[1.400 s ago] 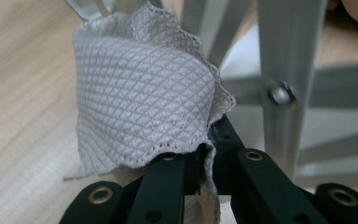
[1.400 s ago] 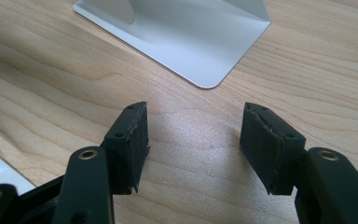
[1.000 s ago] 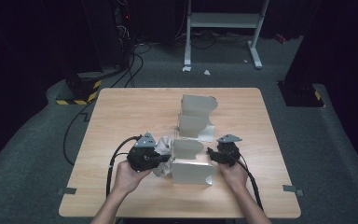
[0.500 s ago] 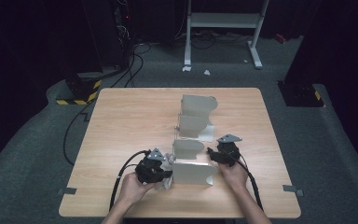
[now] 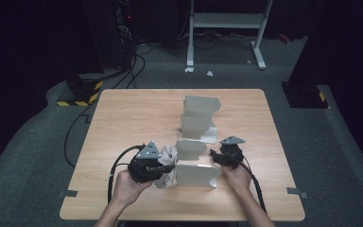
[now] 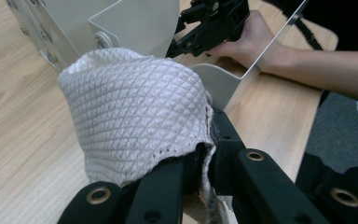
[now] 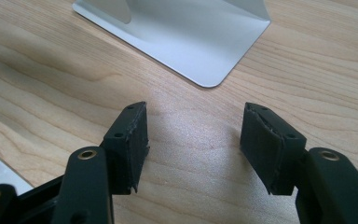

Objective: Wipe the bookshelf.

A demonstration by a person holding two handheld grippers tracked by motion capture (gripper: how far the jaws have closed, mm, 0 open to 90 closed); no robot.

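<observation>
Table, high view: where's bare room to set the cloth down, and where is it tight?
The table is bare on its left half, from the far edge down past the left gripper, and along the right edge beyond the right gripper. The centre strip is crowded: metal bookends stand in a row, with the white cloth against the nearest.

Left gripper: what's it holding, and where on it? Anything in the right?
The left gripper pinches the white quilted cloth by its bunched lower edge. The right gripper is open, holding nothing.
</observation>
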